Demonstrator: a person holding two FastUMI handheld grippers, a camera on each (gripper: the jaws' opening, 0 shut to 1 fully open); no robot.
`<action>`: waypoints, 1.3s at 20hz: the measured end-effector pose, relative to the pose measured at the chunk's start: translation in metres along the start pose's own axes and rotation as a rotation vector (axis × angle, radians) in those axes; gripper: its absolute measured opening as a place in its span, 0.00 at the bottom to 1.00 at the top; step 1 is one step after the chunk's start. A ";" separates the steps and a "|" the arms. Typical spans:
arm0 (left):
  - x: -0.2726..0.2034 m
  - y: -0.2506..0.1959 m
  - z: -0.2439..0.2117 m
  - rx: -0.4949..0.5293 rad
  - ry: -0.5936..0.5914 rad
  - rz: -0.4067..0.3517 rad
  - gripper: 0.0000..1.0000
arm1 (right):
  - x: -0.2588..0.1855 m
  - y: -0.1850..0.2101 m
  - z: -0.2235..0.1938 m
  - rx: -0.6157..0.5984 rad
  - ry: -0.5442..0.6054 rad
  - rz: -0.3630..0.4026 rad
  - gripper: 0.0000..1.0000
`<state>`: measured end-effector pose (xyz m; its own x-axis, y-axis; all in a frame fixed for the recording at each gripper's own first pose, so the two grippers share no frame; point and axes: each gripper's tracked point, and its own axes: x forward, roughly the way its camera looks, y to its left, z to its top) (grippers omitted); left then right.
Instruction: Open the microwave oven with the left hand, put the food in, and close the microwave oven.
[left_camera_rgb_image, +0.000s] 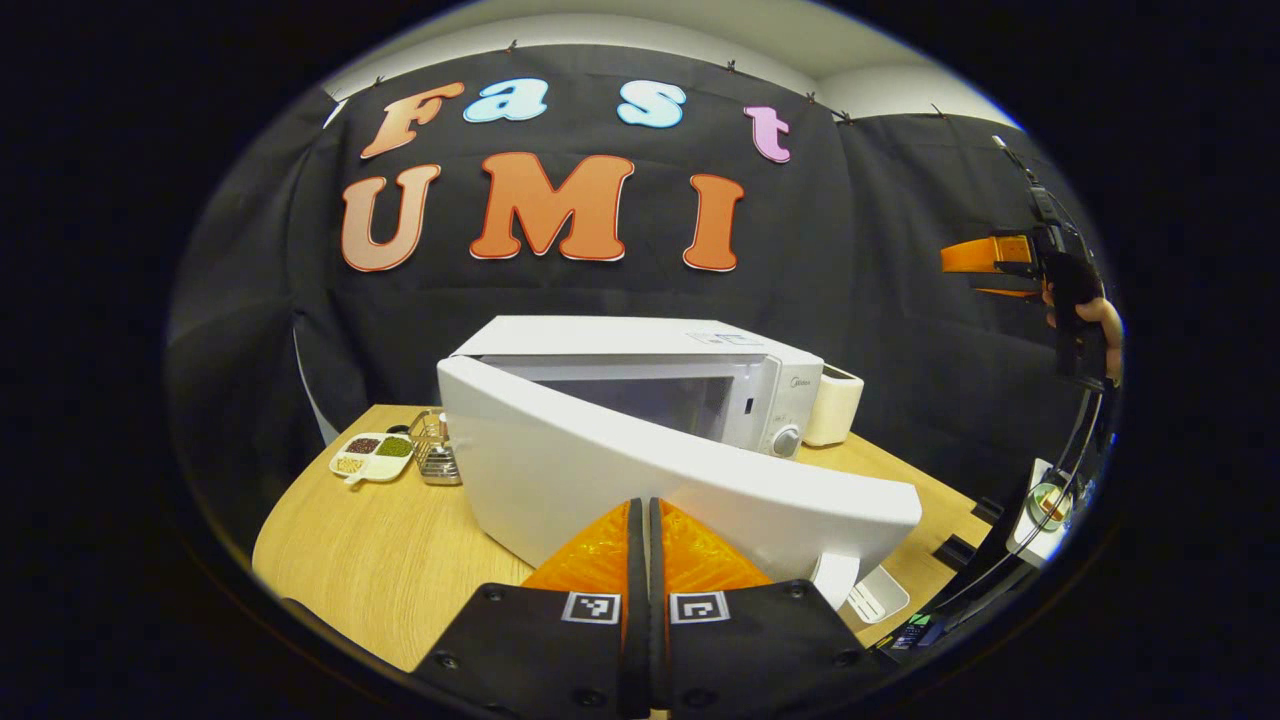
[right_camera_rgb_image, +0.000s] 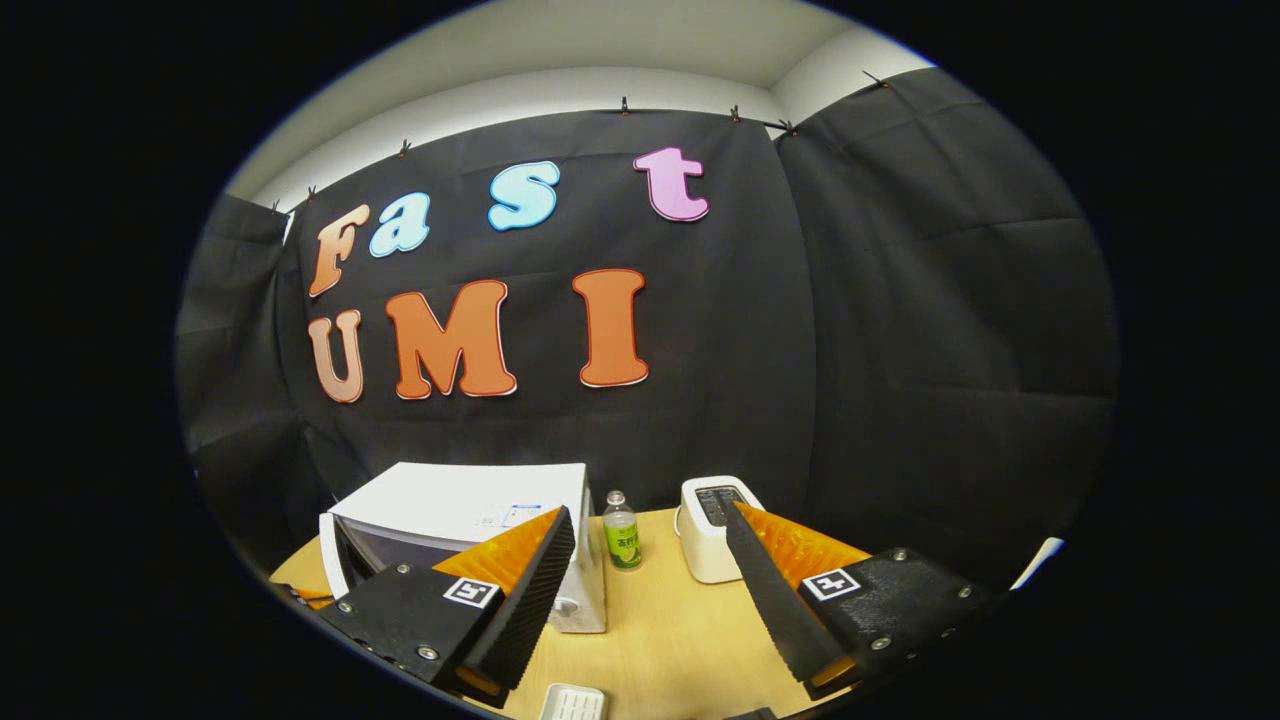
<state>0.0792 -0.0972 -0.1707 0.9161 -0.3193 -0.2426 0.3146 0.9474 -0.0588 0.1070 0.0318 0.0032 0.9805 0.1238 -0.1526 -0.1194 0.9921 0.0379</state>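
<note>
Sitting pressed together with nothing between them, the left tongs (left_camera_rgb_image: 641, 530) are pointing at the microwave door (left_camera_rgb_image: 690, 495), tips right at its white outer face; contact is hard to call. The door is swinging partly open ahead of the left tongs, hinged on their left, its free edge reaching toward their right. Behind it the microwave oven (left_camera_rgb_image: 640, 375) is standing on the wooden desk (left_camera_rgb_image: 400, 570), control knob (left_camera_rgb_image: 786, 440) off to the tongs' right. A white toaster (left_camera_rgb_image: 835, 405) is sitting just beside the oven, further right. Far ahead-left of the left tongs, a divided white dish of beans and grains (left_camera_rgb_image: 372, 457) is lying next to a small metal rack (left_camera_rgb_image: 435, 460).

The right tongs (right_camera_rgb_image: 650, 600) are hanging wide apart and empty above the desk (right_camera_rgb_image: 660, 630). In the right gripper view the oven (right_camera_rgb_image: 470, 520) is showing ahead-left of them, partly behind the left finger, door ajar. A small green-labelled bottle (right_camera_rgb_image: 622, 532) is standing straight ahead between oven and toaster (right_camera_rgb_image: 712, 525), which is ahead-right. A small white ribbed item (right_camera_rgb_image: 572, 702) is lying on the desk just below the tongs. In the left gripper view the right tongs (left_camera_rgb_image: 985, 258) are hovering high up on the right, a hand (left_camera_rgb_image: 1095, 325) gripping the handle.

Can't tell which item is the food.
</note>
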 end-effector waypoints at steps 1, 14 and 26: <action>0.006 -0.005 0.002 0.000 -0.002 -0.002 0.05 | 0.001 -0.007 -0.001 -0.008 0.002 -0.004 0.94; 0.103 -0.044 0.021 0.048 -0.017 -0.005 0.04 | 0.019 -0.064 -0.021 -0.001 0.060 -0.046 0.95; 0.160 -0.036 0.029 0.181 -0.063 0.219 0.04 | 0.032 -0.097 -0.045 -0.018 0.118 -0.093 0.95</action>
<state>0.2220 -0.1833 -0.1792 0.9789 -0.1137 -0.1696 0.1417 0.9763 0.1634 0.1429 -0.0597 -0.0500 0.9625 0.0315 -0.2693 -0.0327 0.9995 0.0003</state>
